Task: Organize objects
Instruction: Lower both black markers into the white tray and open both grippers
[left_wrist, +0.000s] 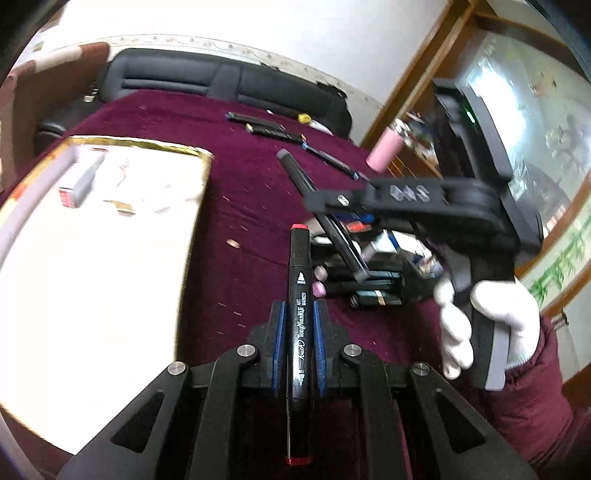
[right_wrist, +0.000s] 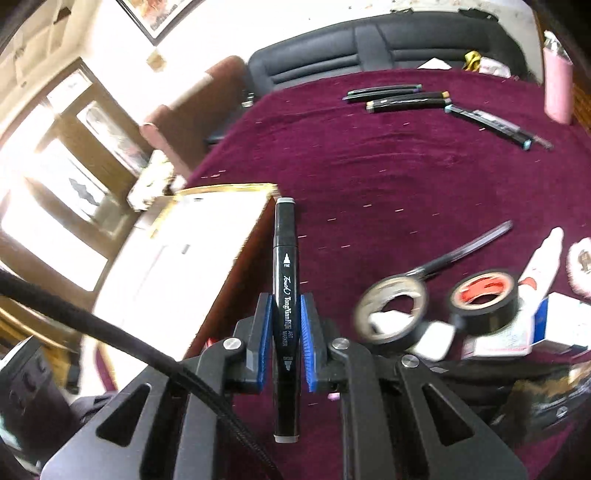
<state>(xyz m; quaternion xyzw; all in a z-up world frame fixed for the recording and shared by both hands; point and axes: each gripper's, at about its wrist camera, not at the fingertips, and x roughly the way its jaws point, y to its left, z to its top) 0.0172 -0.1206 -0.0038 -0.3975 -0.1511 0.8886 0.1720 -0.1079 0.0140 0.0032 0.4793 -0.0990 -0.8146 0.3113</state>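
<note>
Black art markers clamped one per gripper, red-capped marker (left_wrist: 300, 325) in left gripper (left_wrist: 298, 328), grey-capped marker (right_wrist: 285, 314) in right gripper (right_wrist: 284, 325), both above maroon cloth (right_wrist: 369, 177); three markers (right_wrist: 406, 100) far off, tape rolls (right_wrist: 484, 301) near right, unsorted.

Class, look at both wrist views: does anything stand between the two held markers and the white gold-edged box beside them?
Nothing visible does. The left gripper holds the red-capped marker, the right gripper the grey-capped marker; only bare maroon cloth lies before the white box.
</note>
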